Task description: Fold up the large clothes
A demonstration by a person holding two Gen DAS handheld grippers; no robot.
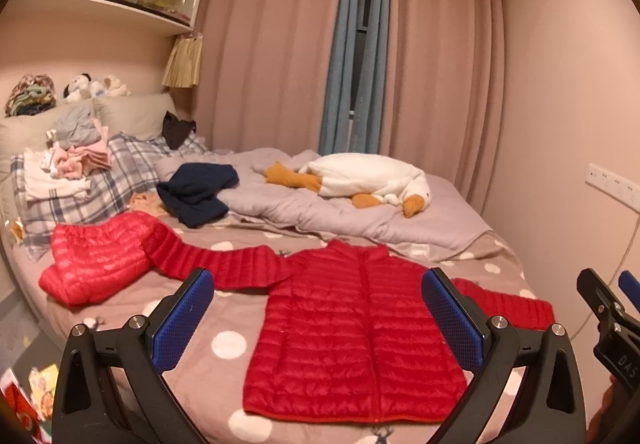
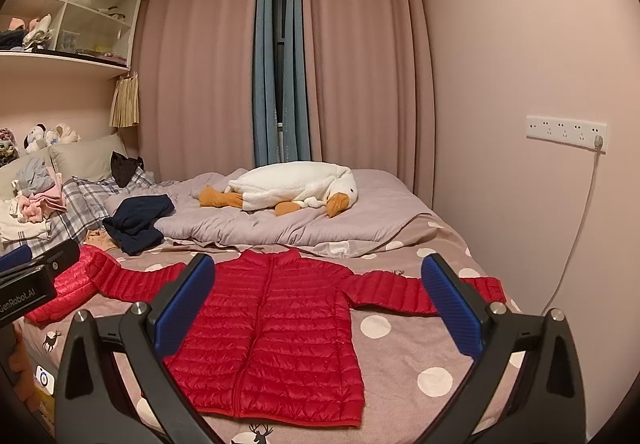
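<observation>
A red quilted puffer jacket [image 1: 352,328] [image 2: 276,328] lies flat and zipped on the spotted bedsheet [image 1: 224,344] [image 2: 404,348], both sleeves spread out sideways. A second red puffer garment [image 1: 96,260] [image 2: 76,284] lies crumpled at its left sleeve end. My left gripper [image 1: 318,320] hovers open above the jacket's body, nothing between its blue pads. My right gripper [image 2: 320,308] is open too, above the jacket's right half. Each gripper shows at the edge of the other's view: the right one [image 1: 612,324], the left one [image 2: 28,276].
A lilac duvet [image 1: 360,211] with a white goose plush [image 1: 368,179] [image 2: 296,187] lies behind the jacket. A navy garment [image 1: 200,191], a plaid pillow with folded clothes [image 1: 72,163] and pillows sit at left. The wall with a socket strip [image 2: 566,133] and cable bounds the bed's right side.
</observation>
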